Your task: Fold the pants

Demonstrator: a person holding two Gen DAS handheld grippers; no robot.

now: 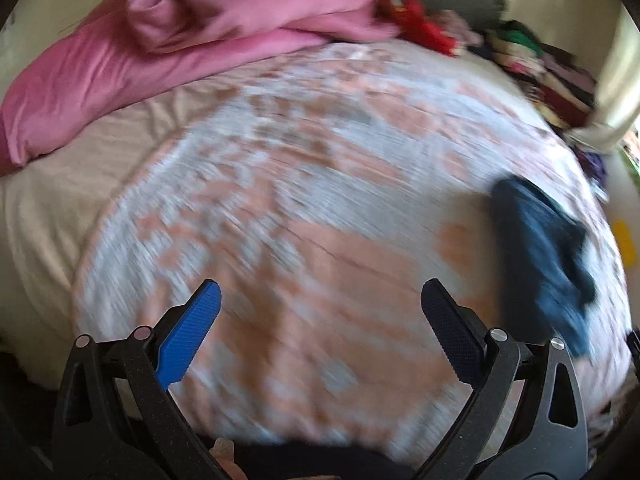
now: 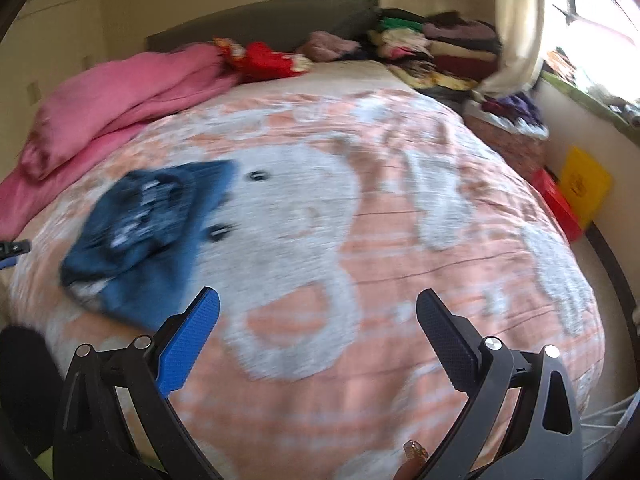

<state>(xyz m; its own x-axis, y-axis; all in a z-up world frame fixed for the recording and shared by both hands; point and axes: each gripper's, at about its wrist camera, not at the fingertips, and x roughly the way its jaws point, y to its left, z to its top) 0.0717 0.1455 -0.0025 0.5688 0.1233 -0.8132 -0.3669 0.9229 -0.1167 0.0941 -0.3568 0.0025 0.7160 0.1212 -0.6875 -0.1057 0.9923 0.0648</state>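
Observation:
The dark blue pants (image 2: pixel 144 232) lie in a crumpled heap on the bed's pink-and-grey patterned cover (image 2: pixel 360 240). In the right wrist view they are left of and just beyond my right gripper (image 2: pixel 318 304), which is open and empty above the cover. In the left wrist view the pants (image 1: pixel 544 256) lie at the right edge, to the right of my left gripper (image 1: pixel 320 296), which is open and empty above the cover. Both views are blurred by motion.
A pink blanket (image 1: pixel 168 40) is bunched at the head of the bed. Stacks of folded clothes (image 2: pixel 440 48) sit at the far right corner by a curtain (image 2: pixel 516 24). A yellow item (image 2: pixel 584 184) and a red one (image 2: pixel 560 208) stand on the floor at the right.

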